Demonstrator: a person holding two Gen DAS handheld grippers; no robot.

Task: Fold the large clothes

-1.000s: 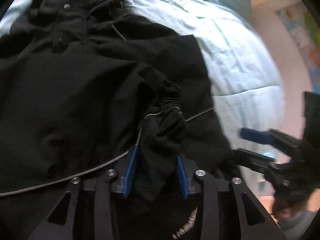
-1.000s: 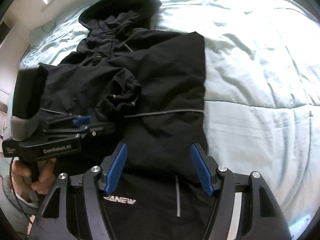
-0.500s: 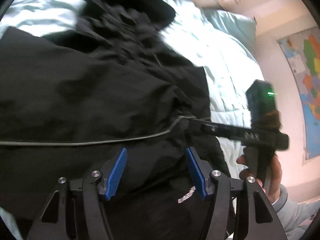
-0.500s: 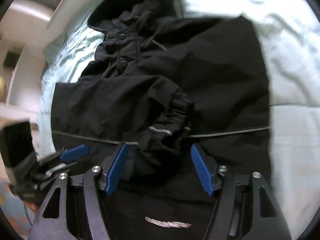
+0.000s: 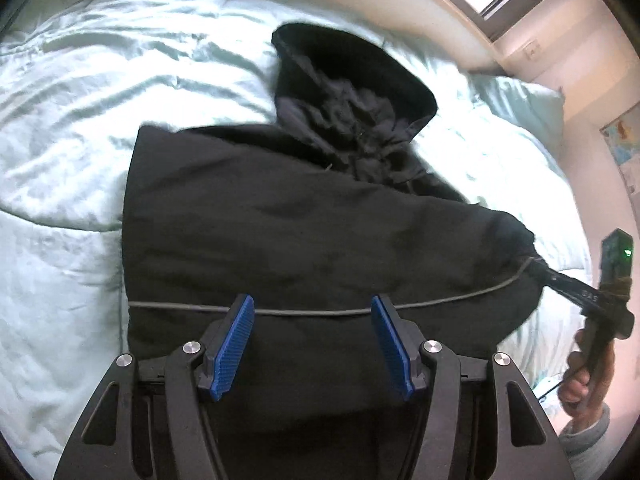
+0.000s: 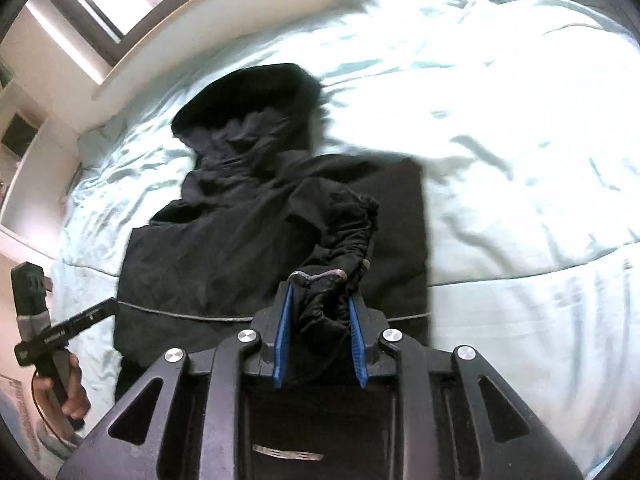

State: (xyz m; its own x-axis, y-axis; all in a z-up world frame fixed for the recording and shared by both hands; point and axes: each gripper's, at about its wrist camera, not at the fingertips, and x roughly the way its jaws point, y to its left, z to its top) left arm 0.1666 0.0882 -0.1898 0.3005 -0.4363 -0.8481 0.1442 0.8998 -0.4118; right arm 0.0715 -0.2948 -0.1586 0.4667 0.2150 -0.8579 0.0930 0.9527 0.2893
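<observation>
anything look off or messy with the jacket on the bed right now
Mostly tidy. The jacket lies flat on the bed, but one sleeve cuff is bunched and lifted off it, pinched in the right gripper, whose jaws just closed. The hood is crumpled. No damage shows.

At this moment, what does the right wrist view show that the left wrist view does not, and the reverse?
Only the right wrist view shows the right gripper with its fingers just closed on the gathered sleeve cuff. Only the left wrist view shows the left gripper open and empty, plus a pillow and wall map. Both show the black hooded jacket on the pale bedding.
</observation>
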